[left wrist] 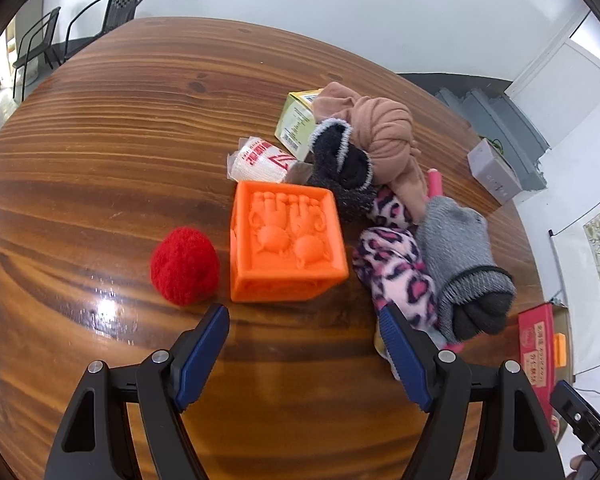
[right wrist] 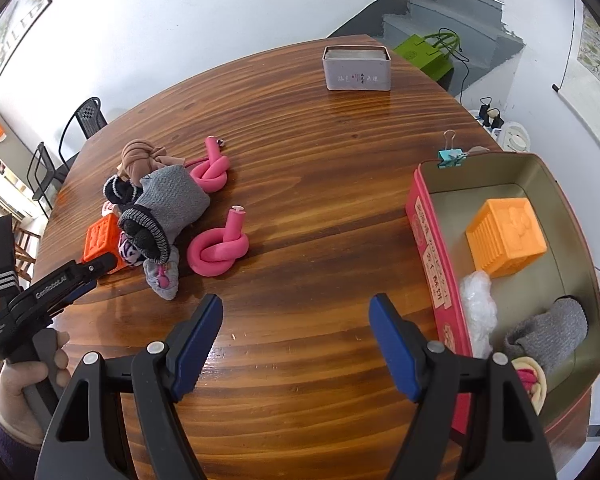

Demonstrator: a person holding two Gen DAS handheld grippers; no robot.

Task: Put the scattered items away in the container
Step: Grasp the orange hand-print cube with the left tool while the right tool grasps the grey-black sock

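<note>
Left wrist view: my left gripper (left wrist: pixel 304 316) spread, empty, angled down just short of orange block (left wrist: pixel 286 242), likely next pick. Red pom-pom (left wrist: pixel 185 266) left of it, sock pile (left wrist: pixel 396 216) right. My right gripper (right wrist: pixel 296 314) spread, empty, over bare table (right wrist: pixel 320 152). Container (right wrist: pixel 432 232) near right, already part filled.

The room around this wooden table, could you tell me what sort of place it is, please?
Probably a home or small office room: a round wooden table, black metal chairs by the wall, framed pictures and grey stairs behind.
</note>
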